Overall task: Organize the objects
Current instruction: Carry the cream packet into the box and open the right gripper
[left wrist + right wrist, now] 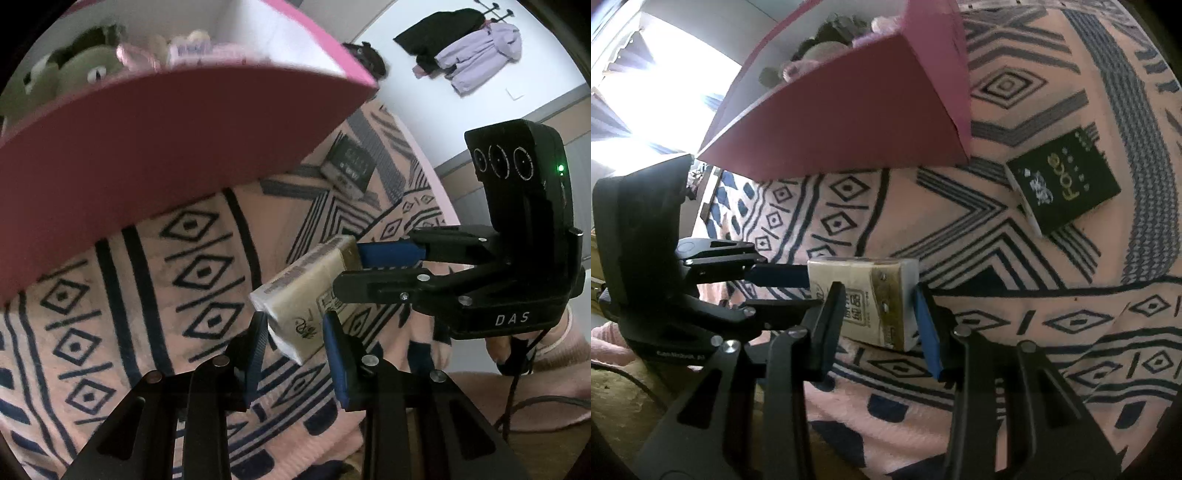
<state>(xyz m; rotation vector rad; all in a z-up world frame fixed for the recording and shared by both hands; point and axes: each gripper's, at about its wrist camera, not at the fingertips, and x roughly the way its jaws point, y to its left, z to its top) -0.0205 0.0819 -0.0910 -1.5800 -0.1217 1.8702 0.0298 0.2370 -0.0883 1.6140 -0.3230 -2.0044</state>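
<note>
A beige tissue pack hangs just above the patterned blanket, and both grippers hold it. My left gripper is shut on its near end, blue pads against both sides. From the right, my right gripper clamps the far end. In the right wrist view the same tissue pack sits between the right gripper's pads, which press on it, while the left gripper grips its left end. A black tissue pack lies flat on the blanket, also seen as the black pack.
A pink box with plush toys inside stands close behind the held pack, its near wall overhanging the view. The pink and navy blanket covers the surface. Coats hang on the far wall. A cable trails at right.
</note>
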